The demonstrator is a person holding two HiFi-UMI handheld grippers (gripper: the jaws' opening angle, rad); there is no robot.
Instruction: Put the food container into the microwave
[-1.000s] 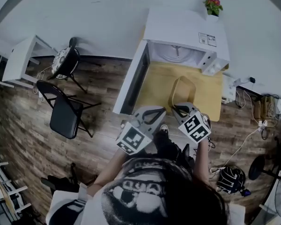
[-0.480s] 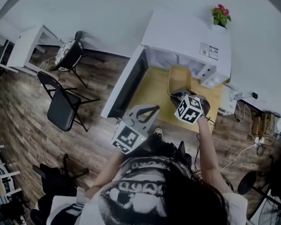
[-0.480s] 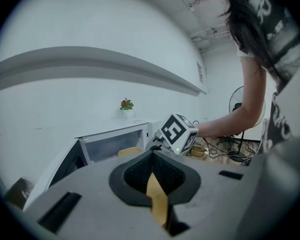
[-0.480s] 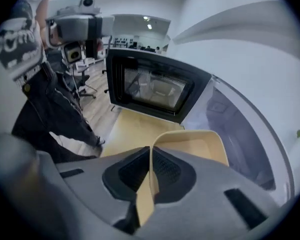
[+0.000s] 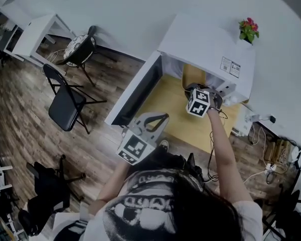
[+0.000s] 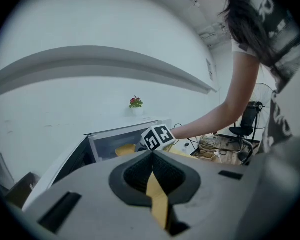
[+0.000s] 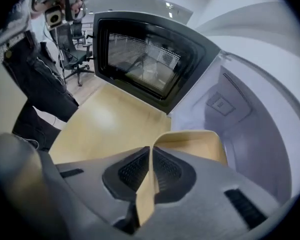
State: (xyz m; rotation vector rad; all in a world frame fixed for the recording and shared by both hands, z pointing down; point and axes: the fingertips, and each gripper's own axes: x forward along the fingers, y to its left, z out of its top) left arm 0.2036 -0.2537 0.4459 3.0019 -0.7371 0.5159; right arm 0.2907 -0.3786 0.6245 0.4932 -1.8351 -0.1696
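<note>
While right gripper point(image 7: 151, 153) pinches near wall of tan food container point(image 7: 195, 141), container hangs at mouth of open microwave point(image 5: 205, 39), cavity dead ahead of jaws; left gripper point(image 5: 160, 118), jaws together, empty, farther back beside door point(image 5: 135, 92)

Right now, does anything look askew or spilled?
Nothing spilled. The pale yellow plastic food container hangs tilted, pinched by its rim in the right hand-held gripper, at the mouth of the open white microwave.

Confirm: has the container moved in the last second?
Yes. In the head view the container, held by the right gripper, went from the table's middle up to the microwave's open mouth.
</note>
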